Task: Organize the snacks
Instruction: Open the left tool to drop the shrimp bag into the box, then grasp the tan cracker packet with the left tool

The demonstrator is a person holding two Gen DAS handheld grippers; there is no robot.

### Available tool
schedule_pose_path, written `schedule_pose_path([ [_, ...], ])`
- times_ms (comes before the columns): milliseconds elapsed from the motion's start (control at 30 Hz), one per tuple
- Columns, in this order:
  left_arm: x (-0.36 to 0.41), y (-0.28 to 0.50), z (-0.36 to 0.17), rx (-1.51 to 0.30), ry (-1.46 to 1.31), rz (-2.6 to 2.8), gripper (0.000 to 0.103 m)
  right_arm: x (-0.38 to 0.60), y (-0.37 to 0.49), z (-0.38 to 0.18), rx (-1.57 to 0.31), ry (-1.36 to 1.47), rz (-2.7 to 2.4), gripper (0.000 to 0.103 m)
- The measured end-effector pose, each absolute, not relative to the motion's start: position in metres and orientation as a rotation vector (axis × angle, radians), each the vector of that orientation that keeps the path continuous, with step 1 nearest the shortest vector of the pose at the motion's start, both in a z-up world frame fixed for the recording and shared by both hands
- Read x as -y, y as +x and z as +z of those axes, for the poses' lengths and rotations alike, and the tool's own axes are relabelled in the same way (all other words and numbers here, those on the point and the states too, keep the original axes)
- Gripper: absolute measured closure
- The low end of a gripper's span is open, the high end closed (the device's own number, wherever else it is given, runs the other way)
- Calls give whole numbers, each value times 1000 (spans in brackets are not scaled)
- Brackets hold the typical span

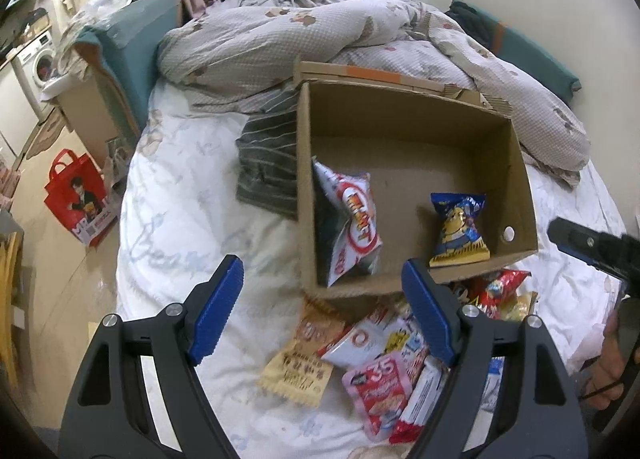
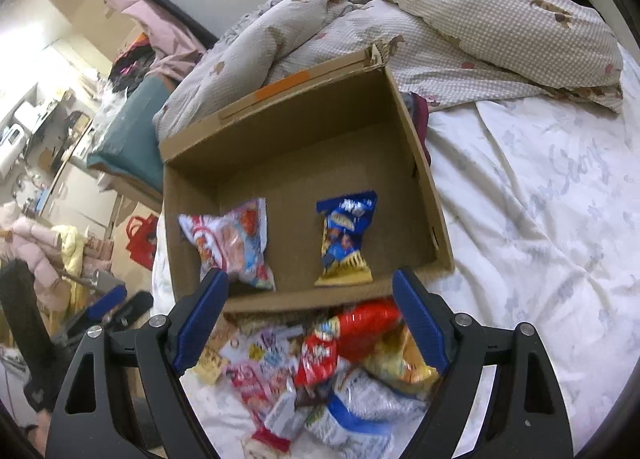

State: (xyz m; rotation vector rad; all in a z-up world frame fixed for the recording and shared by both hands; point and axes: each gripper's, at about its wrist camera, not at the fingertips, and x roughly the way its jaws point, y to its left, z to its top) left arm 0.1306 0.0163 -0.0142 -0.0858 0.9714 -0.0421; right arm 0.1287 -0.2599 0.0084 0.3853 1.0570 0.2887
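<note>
Left wrist view: both tongs gape empty, left tongs point(image 1: 322, 283), right tongs point(image 2: 310, 291), above snack pile point(image 1: 372, 359).

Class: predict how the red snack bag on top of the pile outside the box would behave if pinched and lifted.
The red snack bag looks puffy, so probably light and squashy. Its glossy film may slip. Resting on the pile, it could drag neighbouring packets.

Open cardboard box point(image 1: 400, 131) offers bare floor behind two snack bags point(image 1: 460, 233); a rumpled duvet point(image 1: 360, 35) crowds its far wall.
</note>
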Motion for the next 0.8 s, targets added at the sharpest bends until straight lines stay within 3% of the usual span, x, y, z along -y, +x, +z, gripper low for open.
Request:
schedule_pose_path([
  [500,-65,109,-41,-1104,-170,72,24,278,74,-22,-1207,551,269,16],
  [800,-47,132,-116,-1338,-129,48,25,290,75,-31,-1226,602,226,16],
])
